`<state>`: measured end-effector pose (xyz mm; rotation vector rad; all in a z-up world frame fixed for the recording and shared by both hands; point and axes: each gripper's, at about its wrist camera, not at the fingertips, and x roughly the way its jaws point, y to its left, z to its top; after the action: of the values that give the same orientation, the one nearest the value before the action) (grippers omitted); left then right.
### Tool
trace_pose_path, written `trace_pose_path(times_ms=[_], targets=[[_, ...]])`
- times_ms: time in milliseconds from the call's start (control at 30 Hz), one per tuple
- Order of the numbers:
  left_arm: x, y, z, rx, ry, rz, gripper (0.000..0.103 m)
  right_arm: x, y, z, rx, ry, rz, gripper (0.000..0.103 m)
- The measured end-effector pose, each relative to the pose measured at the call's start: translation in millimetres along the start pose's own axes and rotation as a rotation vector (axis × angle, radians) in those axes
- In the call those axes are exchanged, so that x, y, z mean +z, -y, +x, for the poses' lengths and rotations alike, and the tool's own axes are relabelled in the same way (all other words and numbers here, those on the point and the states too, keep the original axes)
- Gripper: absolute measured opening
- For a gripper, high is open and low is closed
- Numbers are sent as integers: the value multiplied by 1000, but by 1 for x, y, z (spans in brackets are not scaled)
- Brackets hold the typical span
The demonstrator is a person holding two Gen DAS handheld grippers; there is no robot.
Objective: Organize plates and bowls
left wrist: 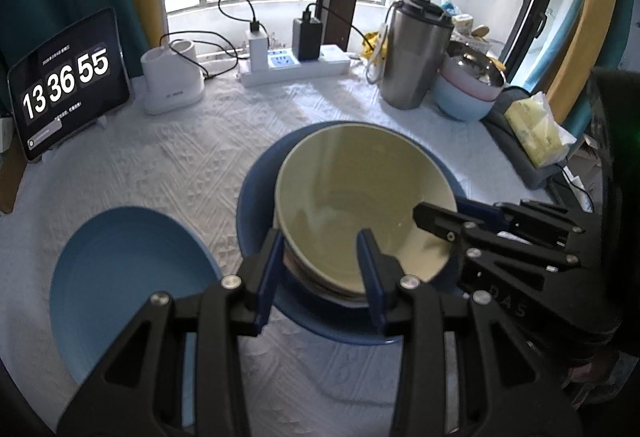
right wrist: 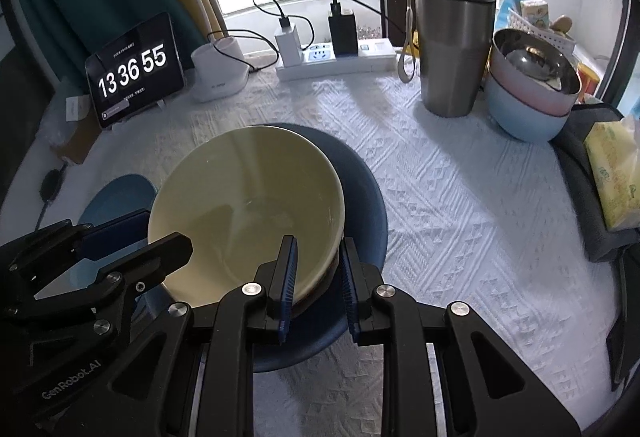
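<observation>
- The cream bowl (left wrist: 360,205) sits inside the dark blue plate (left wrist: 256,205) near the middle of the surface (left wrist: 168,173), which has a white cloth on it. Under the bowl I see a darker rim, maybe a second dish, but I cannot tell for sure.
- The left tool (left wrist: 320,269) has its two fingers on both sides of the near rim of the bowl, one outside and one inside. The gap looks wider than the rim, so I judge it half spread and not yet pinching.
- The right tool (right wrist: 316,277) stands on the opposite rim of the same bowl, with the wall of the bowl between the fingers. The fingers are quite near each other, but whether they really press the rim I cannot tell.
- A light blue plate (left wrist: 120,277) lies alone just beside the dark one, on the left.
- More bowls (right wrist: 528,93) are stacked at the far right, next to the steel cup (right wrist: 452,49).
- I think the step in hand is to take the cream bowl with both tools.
- The next move needs an equal squeeze on both sides, then a straight lift, so the bowl does not tip or drag the plate under it.
</observation>
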<state>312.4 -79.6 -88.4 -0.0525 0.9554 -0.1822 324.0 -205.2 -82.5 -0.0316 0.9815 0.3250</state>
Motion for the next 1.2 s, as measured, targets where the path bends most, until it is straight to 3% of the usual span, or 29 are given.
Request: trace_pose_path(times_ms=[567, 700, 1200], targets=[[-4, -4, -8, -27, 20, 6, 40, -2, -4, 0, -19, -1, 12, 26], [-5, -6, -14, -29, 31, 5, 40, -4, -3, -3, -19, 3, 21, 32], [-14, -22, -35, -18, 81, -23, 40, -8, 24, -40, -18, 94, 76, 33]])
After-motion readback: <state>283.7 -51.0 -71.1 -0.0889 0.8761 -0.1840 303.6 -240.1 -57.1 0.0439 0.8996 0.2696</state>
